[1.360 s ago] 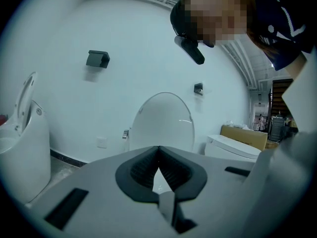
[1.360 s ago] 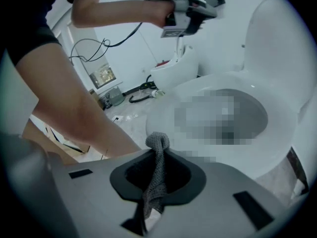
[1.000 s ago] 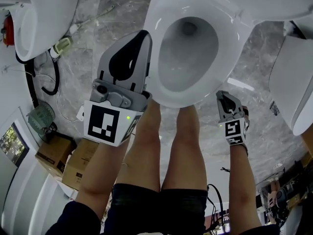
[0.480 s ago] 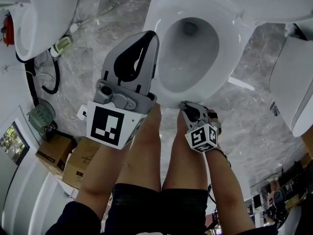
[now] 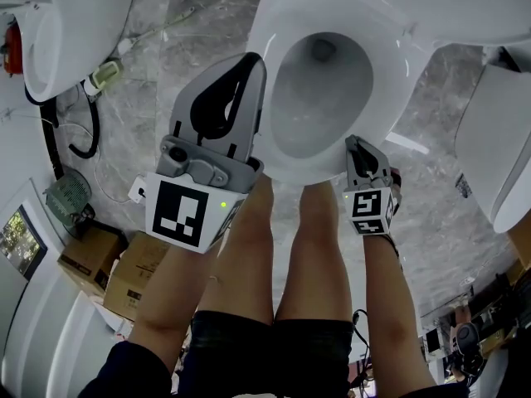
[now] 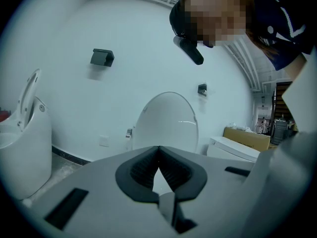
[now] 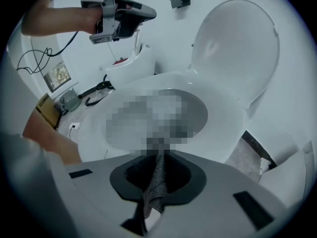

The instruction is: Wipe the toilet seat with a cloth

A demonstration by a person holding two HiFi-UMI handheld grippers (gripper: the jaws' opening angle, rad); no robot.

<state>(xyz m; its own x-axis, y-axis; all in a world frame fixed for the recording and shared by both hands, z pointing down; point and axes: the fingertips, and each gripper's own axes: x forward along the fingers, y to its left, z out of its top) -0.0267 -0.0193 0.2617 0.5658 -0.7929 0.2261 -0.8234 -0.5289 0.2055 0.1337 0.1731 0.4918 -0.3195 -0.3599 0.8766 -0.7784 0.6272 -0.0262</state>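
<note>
1. firstly, our right gripper (image 7: 157, 155): its jaws are pressed together on the cloth (image 7: 156, 182), a dark grey woven strip that runs down the line where the two pads meet.
2. our left gripper (image 6: 158, 148) has its jaws closed tip to tip with nothing held between them. only a small gap shows behind the tips, with white showing through it.
3. just ahead of the right jaws lies the toilet seat (image 7: 223, 128), white and lowered over the bowl (image 5: 319, 89). the pinched cloth sits at the seat's front edge, and we cannot tell whether it touches the seat.
4. in the head view the right gripper points at the near rim of the seat, on our right side, just past our right knee (image 5: 319, 197).
5. the left gripper is held over the seat's left edge. the right gripper view shows it up in the air, well apart from the seat.
6. the lid (image 7: 237, 43) stands upright behind the bowl, against a white wall (image 6: 74, 98).
7. around the toilet is a grey marbled floor (image 5: 182, 40). a second white toilet (image 5: 66, 31) stands at the far left, and two cardboard boxes (image 5: 116, 276) sit on the floor near our left leg.
</note>
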